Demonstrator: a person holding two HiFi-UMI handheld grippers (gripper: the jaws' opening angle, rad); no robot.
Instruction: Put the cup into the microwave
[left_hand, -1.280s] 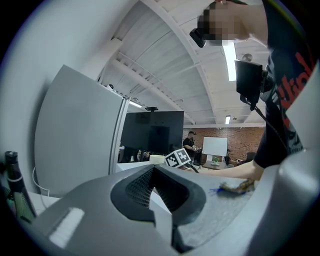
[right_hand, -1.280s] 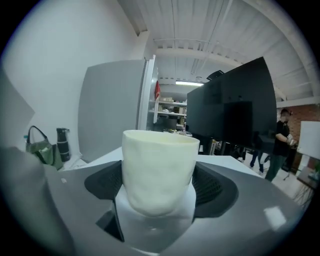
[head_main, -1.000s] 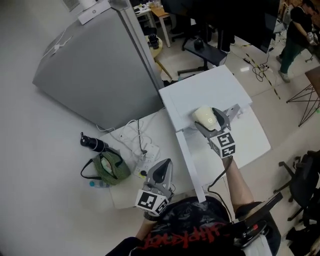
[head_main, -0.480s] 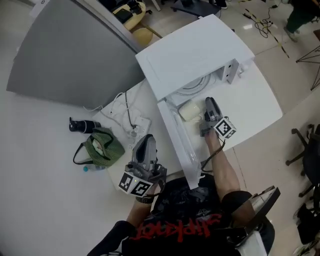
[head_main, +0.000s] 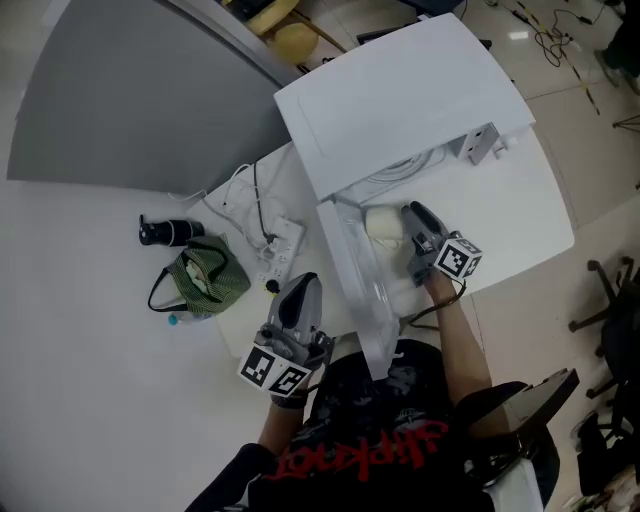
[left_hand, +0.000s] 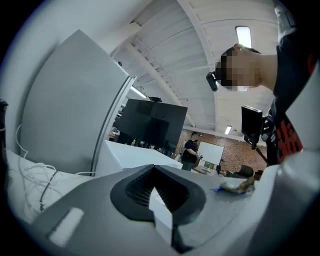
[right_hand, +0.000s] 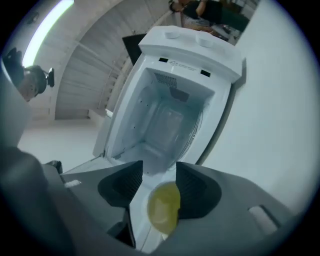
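Note:
A white microwave (head_main: 400, 100) stands on the table with its door (head_main: 362, 300) swung open to the left. In the right gripper view its bare cavity (right_hand: 167, 125) faces me. A pale cream cup (head_main: 381, 222) hangs just in front of the opening. My right gripper (head_main: 411, 216) is shut on the cup (right_hand: 164, 207), which sits between the dark pads against the right one. Its jaws have just been opening a little, and the cup is still between them. My left gripper (head_main: 305, 286) hovers left of the door, shut and holding nothing.
Left of the microwave lie a power strip with white cables (head_main: 272, 240), a green bag (head_main: 200, 282) and a black cylindrical object (head_main: 160, 232). A grey partition (head_main: 130, 100) stands behind them. An office chair (head_main: 612, 320) is at the right edge.
My right gripper has come down with the cup from above the microwave's top to the front of the open cavity and has rolled. The left gripper has sunk slightly.

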